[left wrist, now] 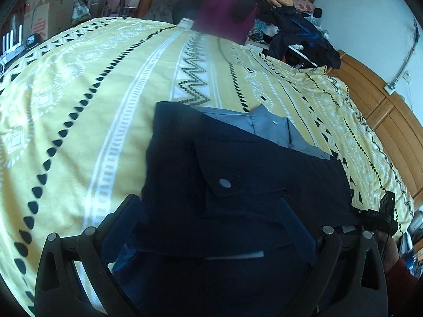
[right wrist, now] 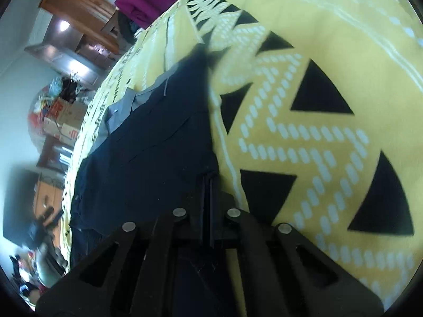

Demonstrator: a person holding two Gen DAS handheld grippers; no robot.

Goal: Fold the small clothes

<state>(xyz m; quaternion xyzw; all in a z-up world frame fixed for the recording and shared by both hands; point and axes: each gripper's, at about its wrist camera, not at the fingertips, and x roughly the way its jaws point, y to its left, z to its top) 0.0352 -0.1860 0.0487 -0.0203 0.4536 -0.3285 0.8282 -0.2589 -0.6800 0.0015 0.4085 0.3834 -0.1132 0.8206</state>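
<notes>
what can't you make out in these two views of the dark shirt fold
- Left wrist view: the navy garment runs off the bottom edge, draped over the left gripper, hiding its fingertips.
- Right wrist view: the right gripper is shut on the garment's edge; bedspread blurred.
- Grey shirt: mostly covered.

Yellow patterned bedspread point(left wrist: 105, 100), cardboard boxes point(left wrist: 45, 13), wooden wardrobe point(left wrist: 383, 116)

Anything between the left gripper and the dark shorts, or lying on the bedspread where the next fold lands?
Nothing visible. The left gripper is open, with the dark shorts already lying between its fingers. The right gripper is shut on the shorts' edge. The yellow bedspread around the shorts shows no other items nearby; the clothes pile sits far back.
</notes>
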